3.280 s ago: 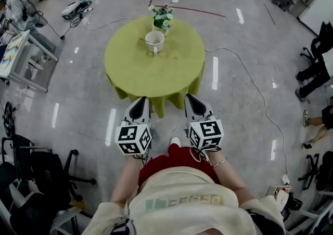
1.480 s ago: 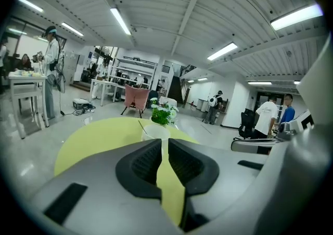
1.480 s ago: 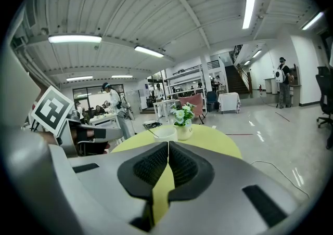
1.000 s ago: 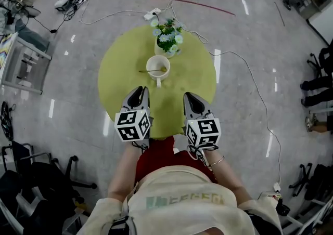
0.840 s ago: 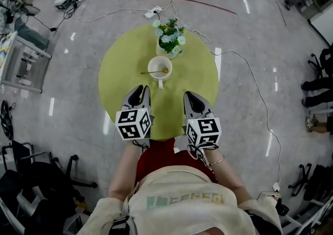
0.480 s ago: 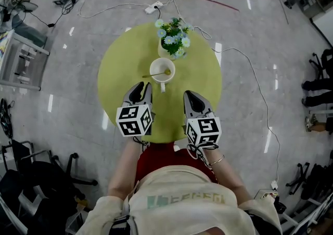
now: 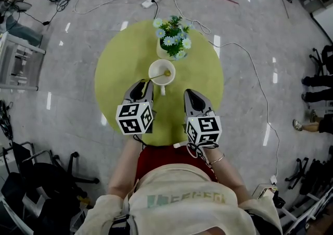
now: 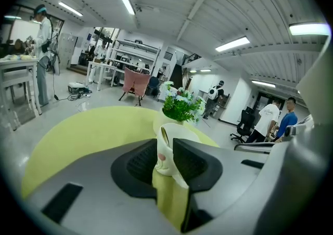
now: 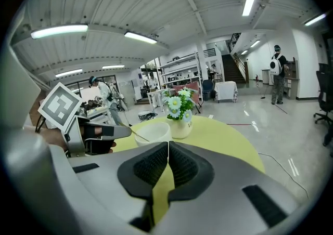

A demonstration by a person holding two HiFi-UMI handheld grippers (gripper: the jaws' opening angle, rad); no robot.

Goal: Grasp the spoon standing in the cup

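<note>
**Left claw at the spoon handle, right claw shut**

On the left, the left gripper (image 7: 141,87) hangs over the near part of the round table (image 7: 117,67) with its green cloth. Its jaws stand a narrow way apart, clamped on nothing. Its own view looks straight through that gap at the white cup (image 7: 162,72), which sits beyond the jaw tips, not between them.

Now the spoon (image 7: 156,75): it leans in the cup, bowl inside and thin handle slanting out over the left rim towards the left gripper. The handle's end comes in just beside that gripper's tip; whether they touch cannot be told.

Behind the cup, and just beside it, stands a vase of flowers (image 7: 171,40).

Over on the right, the right gripper (image 7: 191,98) hovers above the cloth, well apart from the cup, jaws pressed together and empty. Further right, a cable (image 7: 250,67) trails across the floor.
</note>
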